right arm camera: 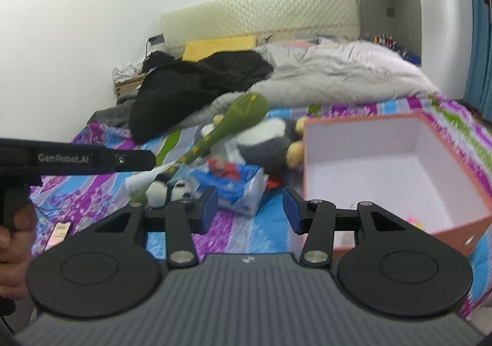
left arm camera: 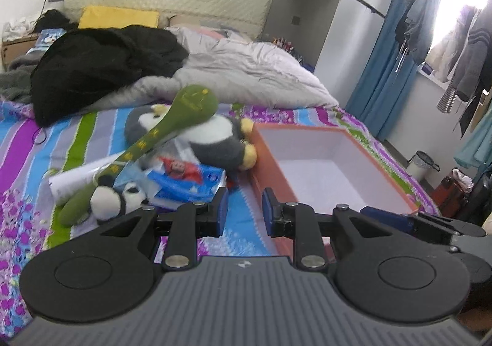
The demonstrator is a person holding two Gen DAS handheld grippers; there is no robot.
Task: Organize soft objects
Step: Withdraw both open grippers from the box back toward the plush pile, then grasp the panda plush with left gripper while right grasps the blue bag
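**Soft toys wait beside an open box on the bed**

The left gripper (left arm camera: pixel 243 210) hangs over the bed (left arm camera: pixel 18 137) with its fingers (left arm camera: pixel 220 212) apart and nothing between them. The right gripper (right arm camera: pixel 248 210) is the same: fingers (right arm camera: pixel 207 210) spread wide, holding nothing. In the right view, the left gripper's black body pokes in from the left edge, with a hand (right arm camera: pixel 13 241) around its handle.

The box (left arm camera: pixel 267 167) sits on the right side of the bed, near the bed's right edge. It is orange outside and white inside, and its top is open. There is lots of room in it. The right view shows a small pink and yellow bit low in its near corner, too blurry to name.

The toys lie in a heap just left of the box. A fat gray and white penguin (left arm camera: pixel 215 137) with yellow feet touches the box wall. A long green club (left arm camera: pixel 172 127) leans across it, round end up. A little panda (left arm camera: pixel 117 200) clings to the club's thin end. Under them are a blue pack (left arm camera: pixel 184 183) and a white tube (left arm camera: pixel 77 177).

A bare strip of striped sheet runs between the heap and the box, right ahead of both grippers. Behind the heap, a black coat (left arm camera: pixel 104 66) and a gray quilt (left arm camera: pixel 246 72) fill the back of the bed.
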